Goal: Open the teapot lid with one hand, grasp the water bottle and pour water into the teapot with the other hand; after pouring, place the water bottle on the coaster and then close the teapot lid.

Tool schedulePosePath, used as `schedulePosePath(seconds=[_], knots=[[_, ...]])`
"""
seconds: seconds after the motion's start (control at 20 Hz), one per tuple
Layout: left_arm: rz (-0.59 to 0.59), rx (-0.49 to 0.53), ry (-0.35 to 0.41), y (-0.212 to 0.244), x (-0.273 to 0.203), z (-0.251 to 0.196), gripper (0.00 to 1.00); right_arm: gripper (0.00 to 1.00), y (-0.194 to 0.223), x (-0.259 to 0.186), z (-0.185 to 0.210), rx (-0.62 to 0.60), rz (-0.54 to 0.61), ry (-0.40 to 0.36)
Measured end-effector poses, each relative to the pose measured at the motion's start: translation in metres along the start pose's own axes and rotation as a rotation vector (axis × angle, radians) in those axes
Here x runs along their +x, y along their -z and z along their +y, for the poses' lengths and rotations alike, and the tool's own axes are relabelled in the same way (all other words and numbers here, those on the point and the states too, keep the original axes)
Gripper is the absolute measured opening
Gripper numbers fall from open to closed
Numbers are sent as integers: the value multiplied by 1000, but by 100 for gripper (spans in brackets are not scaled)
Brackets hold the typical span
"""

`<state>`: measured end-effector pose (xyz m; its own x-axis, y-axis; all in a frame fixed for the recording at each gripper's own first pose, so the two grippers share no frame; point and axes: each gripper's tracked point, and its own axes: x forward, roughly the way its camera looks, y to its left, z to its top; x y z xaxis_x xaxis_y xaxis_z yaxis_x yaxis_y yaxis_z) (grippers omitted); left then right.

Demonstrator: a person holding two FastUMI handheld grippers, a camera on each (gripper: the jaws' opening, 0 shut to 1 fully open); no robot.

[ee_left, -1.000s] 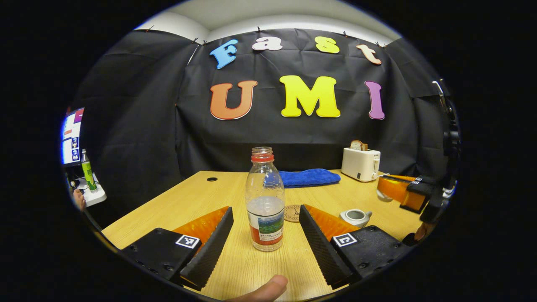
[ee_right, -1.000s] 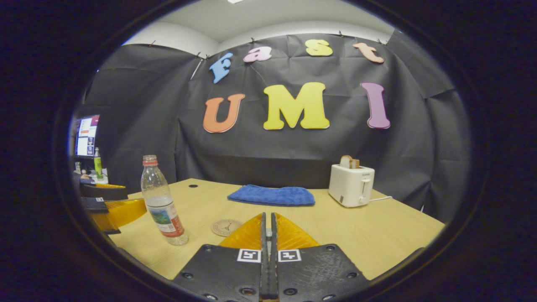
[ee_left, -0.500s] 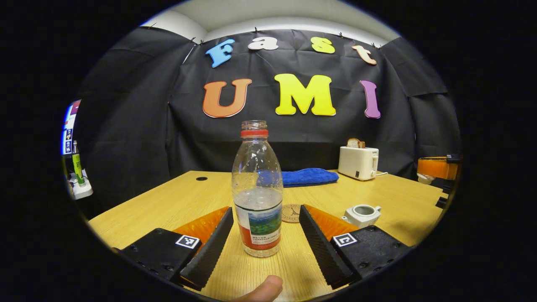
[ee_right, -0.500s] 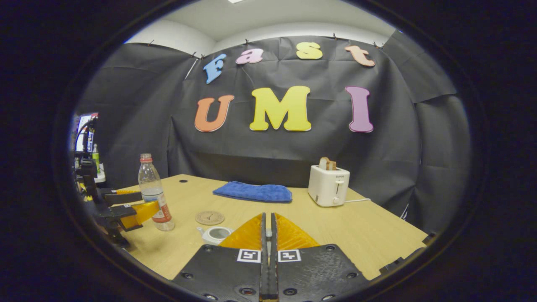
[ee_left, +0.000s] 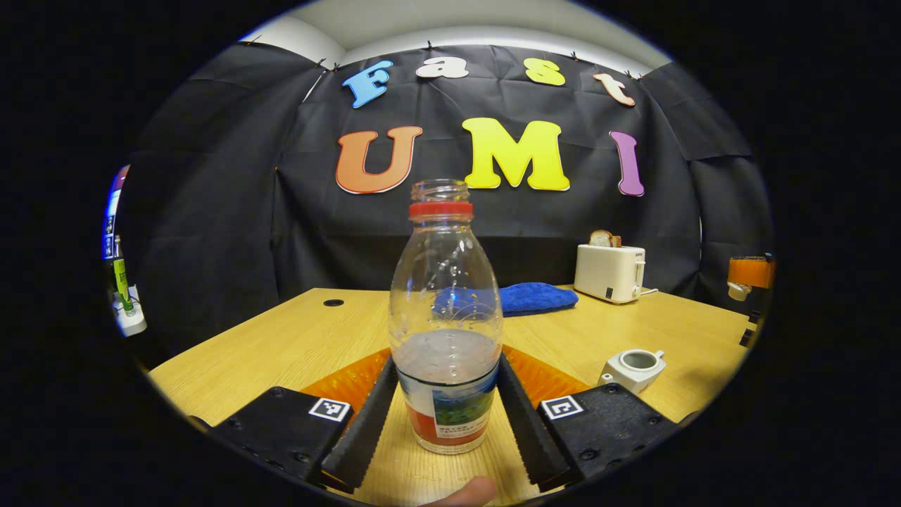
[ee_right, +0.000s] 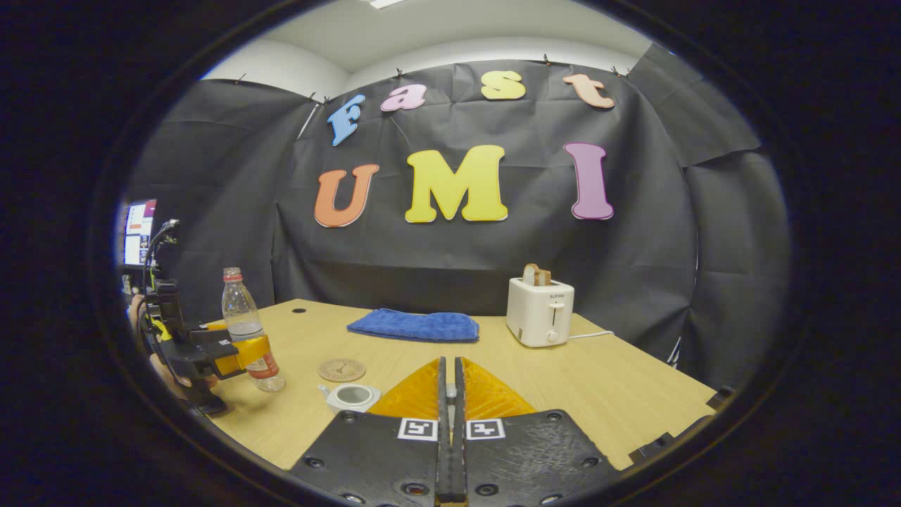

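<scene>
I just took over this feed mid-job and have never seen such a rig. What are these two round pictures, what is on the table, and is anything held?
A person holds a two-finger gripper in each hand; a camera rides on each.

In the left gripper view, the left gripper has its fingers against both sides of a clear plastic water bottle, uncapped, partly full, standing on the light wooden table.

In the right gripper view, the right gripper is closed; the left gripper view shows it pinching something small and white, probably the teapot's lid.

Also on the table: a small white teapot, open; a round brown coaster; a folded blue cloth; a white toaster with bread.
</scene>
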<state>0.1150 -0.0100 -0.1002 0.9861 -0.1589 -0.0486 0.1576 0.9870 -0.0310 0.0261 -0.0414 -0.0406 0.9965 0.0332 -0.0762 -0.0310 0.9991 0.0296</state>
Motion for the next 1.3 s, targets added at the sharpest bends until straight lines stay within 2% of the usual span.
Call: schedulePosePath(seconds=[0.2, 0.35, 0.45, 0.55, 0.75, 0.9, 1.05, 1.3], knots=[[-18, 54, -20, -8, -4, -3, 77, 0, -2, -1, -2, -17, -8, 7], [32, 168, -46, -8, -9, -10, 76, 0, -2, -1, -4, -17, -5, 8], [70, 275, -68, -9, -9, -14, 76, 0, -3, 0, -6, -18, -4, 11], [114, 433, -118, -6, -9, -9, 75, 0, -5, 0, -12, -13, -5, 24], [184, 679, -119, 2, -9, -17, 74, 0, -4, 1, -21, 7, 1, 42], [233, 908, -154, 7, -7, -11, 74, 0, -4, 4, -31, 3, 1, 67], [294, 1045, -138, 17, -9, -10, 73, 0, -2, 6, -37, -14, 5, 86], [308, 1275, -107, 6, -14, -14, 73, 1, 2, 7, -34, -27, 19, 72]])
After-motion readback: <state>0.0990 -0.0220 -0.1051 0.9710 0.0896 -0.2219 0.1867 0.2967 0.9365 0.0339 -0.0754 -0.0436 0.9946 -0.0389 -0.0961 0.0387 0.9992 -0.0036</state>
